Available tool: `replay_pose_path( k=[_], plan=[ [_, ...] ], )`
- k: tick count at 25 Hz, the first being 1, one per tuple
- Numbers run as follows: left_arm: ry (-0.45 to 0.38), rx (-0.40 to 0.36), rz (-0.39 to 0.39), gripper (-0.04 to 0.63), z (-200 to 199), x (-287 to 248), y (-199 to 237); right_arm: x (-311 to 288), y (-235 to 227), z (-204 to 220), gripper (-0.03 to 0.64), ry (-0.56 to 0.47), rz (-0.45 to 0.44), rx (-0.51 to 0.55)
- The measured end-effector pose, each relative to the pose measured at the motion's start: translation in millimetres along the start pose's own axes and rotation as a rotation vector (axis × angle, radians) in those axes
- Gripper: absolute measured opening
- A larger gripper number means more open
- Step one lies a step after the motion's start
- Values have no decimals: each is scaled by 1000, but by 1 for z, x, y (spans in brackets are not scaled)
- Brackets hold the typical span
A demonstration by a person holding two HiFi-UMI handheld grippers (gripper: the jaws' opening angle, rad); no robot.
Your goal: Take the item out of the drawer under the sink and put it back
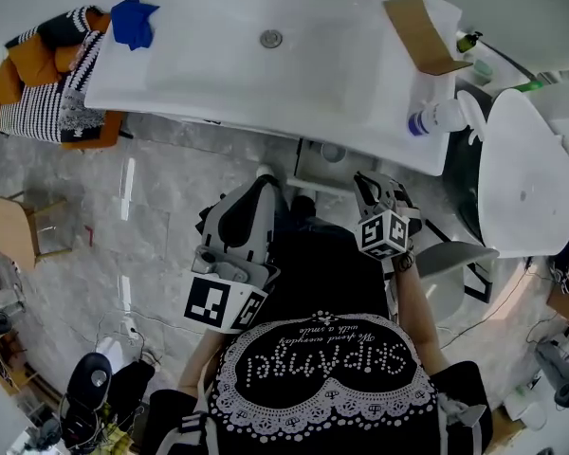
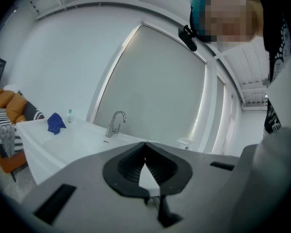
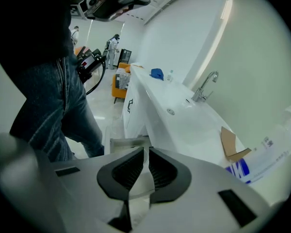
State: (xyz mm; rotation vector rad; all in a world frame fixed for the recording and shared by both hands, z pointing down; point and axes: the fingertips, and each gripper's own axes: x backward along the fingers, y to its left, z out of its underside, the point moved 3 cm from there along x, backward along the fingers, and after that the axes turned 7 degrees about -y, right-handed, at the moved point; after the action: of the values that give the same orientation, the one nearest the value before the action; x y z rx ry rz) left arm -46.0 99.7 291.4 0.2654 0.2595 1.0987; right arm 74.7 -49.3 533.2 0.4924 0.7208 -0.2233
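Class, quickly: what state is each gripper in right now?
Left gripper: closed, nothing between its jaws.
Right gripper: closed, holding nothing.

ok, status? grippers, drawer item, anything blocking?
Left gripper shut, empty. Right gripper shut, empty, angled down toward open drawer. Round item in drawer, not gripped, type unclear. Nothing seen blocking.

Looks like a bathroom: a long white washbasin [image 1: 218,79] with a chrome tap [image 2: 117,122] is fitted right beside a toilet [image 1: 526,173], over grey marble-look floor tiles [image 1: 161,207]. An orange sofa [image 1: 38,64] is parked at the other end though, and gear [image 1: 93,382] is scattered about, so probably a mock-up in a lab.
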Motion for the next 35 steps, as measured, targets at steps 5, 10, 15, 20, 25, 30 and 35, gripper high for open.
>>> replay_pose_path(
  k=[5, 10, 15, 20, 25, 30, 35],
  plan=[
    [0, -5, -30, 5, -2, 0, 1, -17, 2, 10, 25, 18, -59, 33],
    [13, -7, -59, 5, -1, 2, 3, -35, 7, 15, 26, 17, -118, 40],
    [42, 4, -81, 5, 4, 4, 5, -59, 17, 19, 51, 33, -186, 49],
    [73, 20, -94, 5, 13, 9, 8, -82, 28, 28, 52, 63, -218, 69],
    [83, 24, -104, 5, 15, 14, 10, -99, 33, 39, 51, 97, -237, 78],
    [93, 28, -100, 5, 18, 18, 12, -114, 37, 50, 51, 140, -246, 97],
    [98, 26, -106, 5, 17, 19, 16, -130, 44, 59, 51, 177, -261, 116]
  ],
)
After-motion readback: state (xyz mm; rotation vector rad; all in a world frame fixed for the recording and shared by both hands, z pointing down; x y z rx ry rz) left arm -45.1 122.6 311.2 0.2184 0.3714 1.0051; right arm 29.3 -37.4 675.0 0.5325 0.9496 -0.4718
